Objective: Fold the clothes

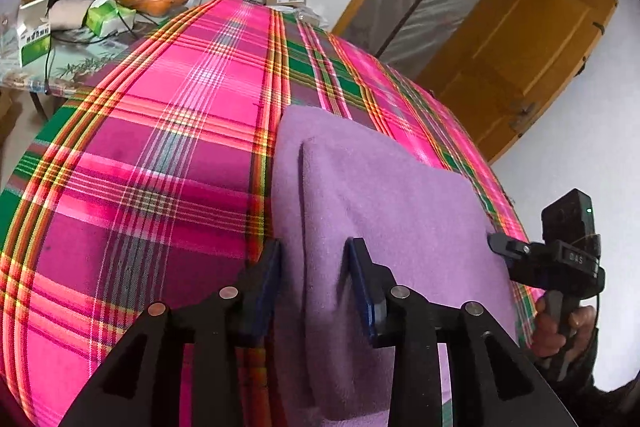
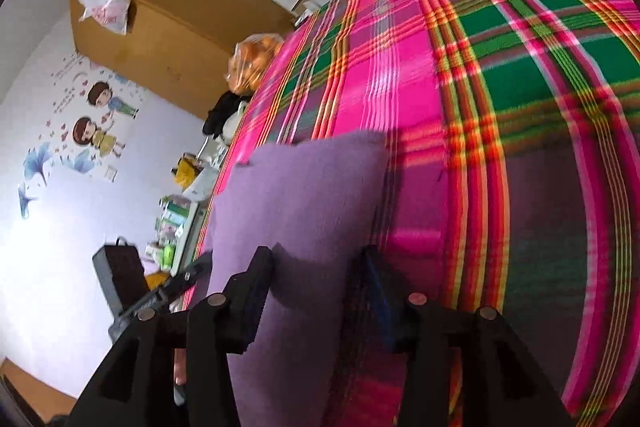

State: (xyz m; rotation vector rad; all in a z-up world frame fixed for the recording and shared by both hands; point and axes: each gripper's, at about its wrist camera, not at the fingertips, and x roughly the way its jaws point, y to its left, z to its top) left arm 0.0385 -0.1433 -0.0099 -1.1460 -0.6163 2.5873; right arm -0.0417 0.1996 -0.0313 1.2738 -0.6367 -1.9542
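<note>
Straddling the purple cloth's near-left edge, left gripper is spread open, gripping nothing. Right gripper also open over the cloth's right edge, lower centre of its frame. Cloth lies part-folded on the plaid bedspread. Step looks like mid-fold; next likely needs both to pinch edges, then lift over.

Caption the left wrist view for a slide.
Open left gripper straddling the folded purple cloth on the plaid bedspread.
</note>
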